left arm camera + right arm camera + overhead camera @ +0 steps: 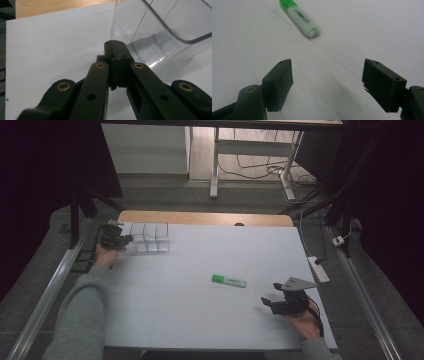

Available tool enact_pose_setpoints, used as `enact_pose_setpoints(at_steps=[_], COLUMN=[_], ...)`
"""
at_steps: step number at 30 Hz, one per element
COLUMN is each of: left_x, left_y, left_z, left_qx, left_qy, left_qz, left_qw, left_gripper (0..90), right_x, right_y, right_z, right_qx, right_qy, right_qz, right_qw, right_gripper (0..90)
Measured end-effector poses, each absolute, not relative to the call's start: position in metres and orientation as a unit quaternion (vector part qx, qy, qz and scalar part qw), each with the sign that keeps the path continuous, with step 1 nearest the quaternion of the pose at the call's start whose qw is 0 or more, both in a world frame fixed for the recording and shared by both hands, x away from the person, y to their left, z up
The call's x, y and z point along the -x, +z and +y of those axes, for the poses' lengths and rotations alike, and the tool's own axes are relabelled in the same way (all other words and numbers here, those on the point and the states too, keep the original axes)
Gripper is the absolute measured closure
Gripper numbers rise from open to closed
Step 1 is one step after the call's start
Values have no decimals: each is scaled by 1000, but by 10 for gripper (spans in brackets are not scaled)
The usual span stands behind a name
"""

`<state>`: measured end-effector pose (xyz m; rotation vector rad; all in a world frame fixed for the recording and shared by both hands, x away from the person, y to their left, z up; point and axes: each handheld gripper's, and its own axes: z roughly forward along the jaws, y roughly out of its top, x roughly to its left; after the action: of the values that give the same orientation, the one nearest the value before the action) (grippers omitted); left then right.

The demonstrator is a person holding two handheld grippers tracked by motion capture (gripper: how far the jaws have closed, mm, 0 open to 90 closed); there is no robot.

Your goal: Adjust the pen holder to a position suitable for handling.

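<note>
Left gripper, clenched on nothing, rests beside the clear organizer far left, seemingly steadying it; right gripper, released, faces the green highlighter, ready to grasp.

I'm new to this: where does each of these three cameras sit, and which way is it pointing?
High view: above the person's side, looking forward and down on the white table; grey sleeves, both hands, left gripper and right gripper show.
Left gripper view: rides the left gripper, looking along its shut jaws at the clear plastic organizer.
Right gripper view: rides the right gripper, looking between its open jaws at the green highlighter.
Shared: high and right gripper views both show the highlighter; high and left gripper views the organizer.
</note>
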<state>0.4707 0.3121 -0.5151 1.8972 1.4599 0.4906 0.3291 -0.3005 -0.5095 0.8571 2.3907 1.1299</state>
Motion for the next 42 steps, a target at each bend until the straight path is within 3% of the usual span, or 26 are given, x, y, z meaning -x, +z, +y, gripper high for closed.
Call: enact_pose_setpoints(at_steps=[42], left_x=[-485], left_y=[-507], left_z=[238], left_qx=[-760], left_qy=[161], left_qz=[507], left_qw=[375], left_gripper=[891], right_x=[-330], right_y=[-510], right_z=[-299], right_qx=[-304], right_qy=[399], right_qz=[847], right_qw=[179], right_gripper=[249])
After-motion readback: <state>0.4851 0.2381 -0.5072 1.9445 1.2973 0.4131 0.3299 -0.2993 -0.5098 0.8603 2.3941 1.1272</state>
